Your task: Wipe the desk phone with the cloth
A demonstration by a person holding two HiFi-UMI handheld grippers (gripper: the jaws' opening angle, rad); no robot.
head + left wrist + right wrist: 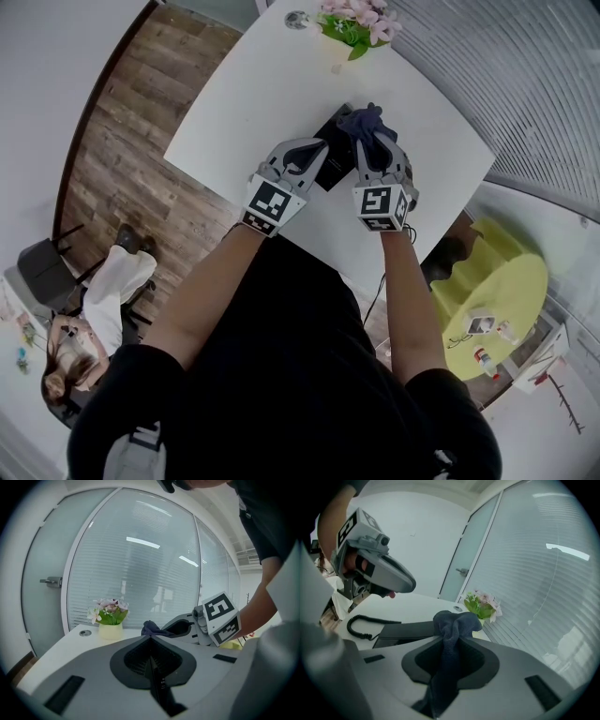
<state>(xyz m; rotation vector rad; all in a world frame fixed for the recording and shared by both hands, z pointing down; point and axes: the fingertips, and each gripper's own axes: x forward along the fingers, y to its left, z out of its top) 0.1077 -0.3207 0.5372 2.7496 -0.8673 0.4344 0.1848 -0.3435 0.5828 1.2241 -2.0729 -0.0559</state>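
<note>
Inspection at the white table (244,103).

1. The desk phone (337,150), black, lies on the table near the person's edge, between the two grippers. Its coiled cord (365,623) lies on the tabletop to its left in the right gripper view.
2. Right gripper (373,145): jaws closed on the dark blue cloth (454,632). The cloth is pinched between them, and a bunched fold stands up past the tips, over the phone's right side. Whether the fabric touches the phone's surface cannot be confirmed.
3. Left gripper (314,150): jaws pressed together, nothing between them (its own view shows only a thin seam). It is held at the phone's left side, clear of the cloth; in the right gripper view it sits raised above the table.
4. A pale pot of pink flowers (356,26) stands at the far end of the table, well apart from the phone.
5. Surroundings: wood-plank floor (122,159), a frosted glass wall (140,564) with blinds, and a yellow round table (502,295) to the person's right.
</note>
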